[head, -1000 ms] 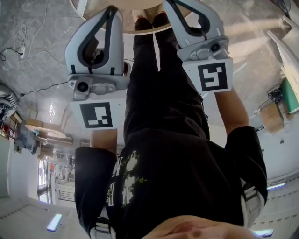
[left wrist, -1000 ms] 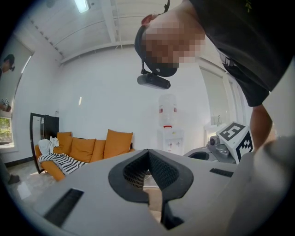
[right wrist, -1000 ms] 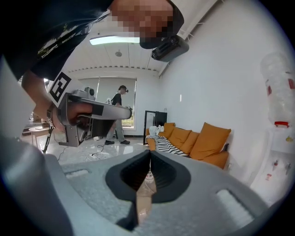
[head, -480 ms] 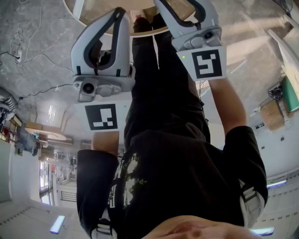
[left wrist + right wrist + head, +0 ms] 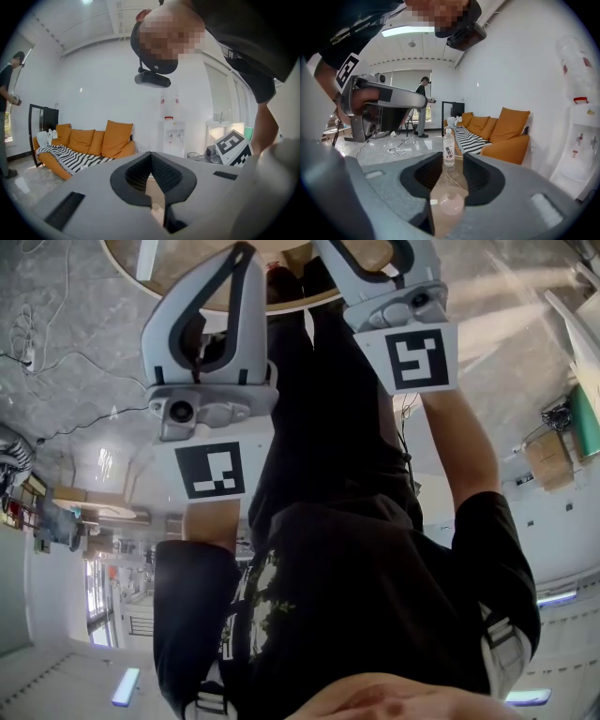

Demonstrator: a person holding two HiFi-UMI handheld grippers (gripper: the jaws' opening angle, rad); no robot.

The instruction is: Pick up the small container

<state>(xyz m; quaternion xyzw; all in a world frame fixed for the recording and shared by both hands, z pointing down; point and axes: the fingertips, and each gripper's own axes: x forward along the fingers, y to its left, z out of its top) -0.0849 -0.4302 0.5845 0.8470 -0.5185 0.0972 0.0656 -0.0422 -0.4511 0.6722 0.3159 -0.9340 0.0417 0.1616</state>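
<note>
Your right gripper (image 5: pixel 452 158) has jaws that have just been opening and stand moderately apart, gripping nothing. The small container (image 5: pixel 452 204), pale, round and translucent, shows on the desk (image 5: pixel 461 185) in the gap beneath them, presumably lined up for the grasp. Your left gripper (image 5: pixel 150 154) has its jaws closed tip to tip and empty, apparently idle. Beyond, a bottle (image 5: pixel 448 151) stands near the desk's far edge; its label's print is too small to read.
</note>
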